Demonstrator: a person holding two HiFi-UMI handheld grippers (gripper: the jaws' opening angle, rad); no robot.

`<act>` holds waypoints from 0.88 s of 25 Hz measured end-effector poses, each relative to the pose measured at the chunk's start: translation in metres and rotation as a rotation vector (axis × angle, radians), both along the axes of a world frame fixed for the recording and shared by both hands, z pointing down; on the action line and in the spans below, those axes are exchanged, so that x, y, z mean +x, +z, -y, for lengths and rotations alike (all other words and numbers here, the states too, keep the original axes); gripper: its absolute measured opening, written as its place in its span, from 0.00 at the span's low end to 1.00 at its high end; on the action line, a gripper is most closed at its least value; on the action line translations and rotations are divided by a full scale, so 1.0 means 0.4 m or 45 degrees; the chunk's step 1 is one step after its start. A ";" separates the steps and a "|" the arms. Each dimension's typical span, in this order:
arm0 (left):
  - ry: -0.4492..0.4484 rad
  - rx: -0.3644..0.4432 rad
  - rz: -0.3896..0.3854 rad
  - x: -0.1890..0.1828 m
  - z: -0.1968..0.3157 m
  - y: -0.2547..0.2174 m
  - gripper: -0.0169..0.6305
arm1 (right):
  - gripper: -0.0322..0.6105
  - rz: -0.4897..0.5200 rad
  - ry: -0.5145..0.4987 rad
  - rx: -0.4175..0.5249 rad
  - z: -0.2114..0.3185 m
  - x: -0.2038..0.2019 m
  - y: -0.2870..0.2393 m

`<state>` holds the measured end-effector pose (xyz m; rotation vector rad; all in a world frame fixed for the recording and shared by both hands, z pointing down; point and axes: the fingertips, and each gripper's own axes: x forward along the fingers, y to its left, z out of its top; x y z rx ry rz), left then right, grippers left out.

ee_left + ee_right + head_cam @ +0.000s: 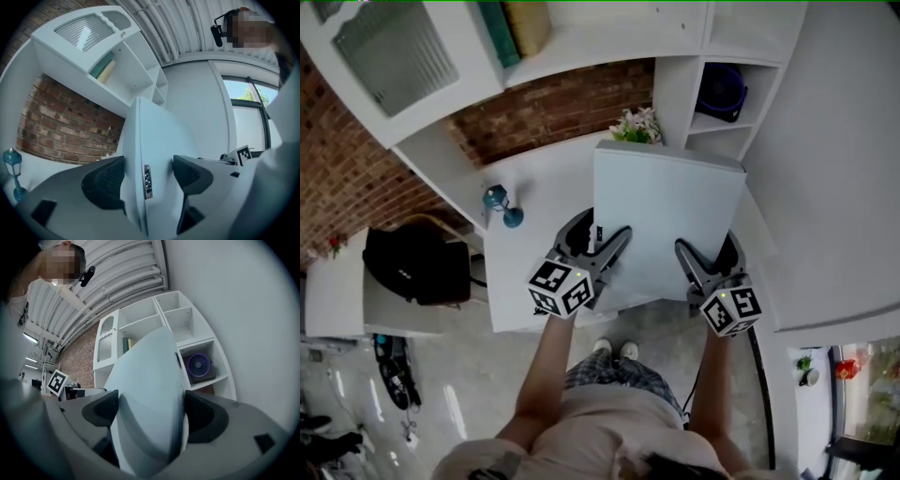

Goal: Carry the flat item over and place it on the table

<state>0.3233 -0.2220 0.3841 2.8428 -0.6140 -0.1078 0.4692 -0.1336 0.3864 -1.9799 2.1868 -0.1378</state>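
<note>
Head view: panel [670, 220] is out in front of me over the white counter [520, 281], long axis running away from me toward the shelves [581, 37]. Left tongs [609, 239] are clamped on its left edge near the near corner. Right tongs [698, 253] are clamped on the near edge by the right corner. Both hands are equally near, so the whole panel lies ahead of the tongs. The far edge sits close to the flowers [637, 125], with the lantern [500, 204] well off to the left. Only this view shows the footprint over the counter. It doesn't show how high the panel is.

Left gripper view: left tongs [147, 176] pinch the panel [154, 136] edge-on, both pads hard on its faces. There's a small metal port [146, 182] on the edge, right between the pads, which no other view shows. The lantern [12, 168] is low left, with a brick wall [61, 131] behind.

Right gripper view: right tongs [150, 411] grip the panel [150, 380] the same way, with no slack. Past its far end there's a fan [199, 365] in a shelf cubby.

Neither gripper view shows the counter under the panel, so I can't tell the gap or whether it's touching. My read is that the next step is a level set-down, with the far edge kept short of the flowers.
</note>
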 end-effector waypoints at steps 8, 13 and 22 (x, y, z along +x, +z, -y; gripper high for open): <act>-0.172 -0.014 -0.012 -0.162 0.106 0.003 0.53 | 0.76 0.021 -0.181 -0.025 0.158 -0.136 -0.001; -0.280 -0.067 -0.001 -0.258 0.163 0.039 0.53 | 0.76 0.029 -0.294 -0.085 0.250 -0.219 0.031; -0.425 -0.184 0.043 -0.371 0.252 0.152 0.53 | 0.76 0.089 -0.439 -0.255 0.388 -0.318 0.151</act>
